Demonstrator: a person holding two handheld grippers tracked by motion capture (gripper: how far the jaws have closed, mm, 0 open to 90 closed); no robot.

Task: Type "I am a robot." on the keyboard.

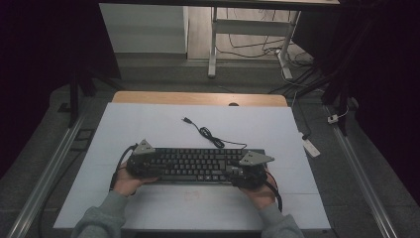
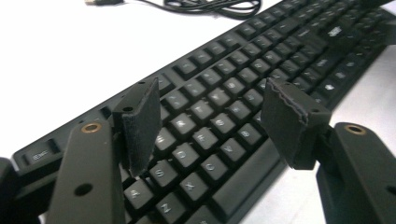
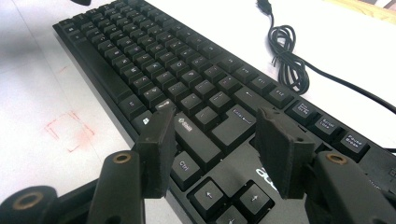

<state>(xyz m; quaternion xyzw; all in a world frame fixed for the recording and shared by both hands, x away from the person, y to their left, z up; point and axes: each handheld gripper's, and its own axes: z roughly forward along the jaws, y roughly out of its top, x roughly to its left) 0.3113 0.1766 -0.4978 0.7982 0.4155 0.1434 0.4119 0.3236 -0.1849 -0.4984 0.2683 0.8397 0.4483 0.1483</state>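
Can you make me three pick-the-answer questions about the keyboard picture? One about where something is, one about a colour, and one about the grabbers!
1. Where does the coiled cable lie?
A. beyond the keyboard
B. on the floor
C. under the person's sleeves

2. What colour is the keyboard?
A. white
B. black
C. red

3. How do the left gripper and the right gripper stand?
A. both clamped tight on the cable
B. both lying flat on the floor
C. both open above the keys

Answers: 1 A, it rests on the white table past the far edge. 2 B, case and keys are black. 3 C, gaps show keys between the pads.

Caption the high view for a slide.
Both open grippers, left gripper and right gripper, poised over opposite ends of black keyboard.
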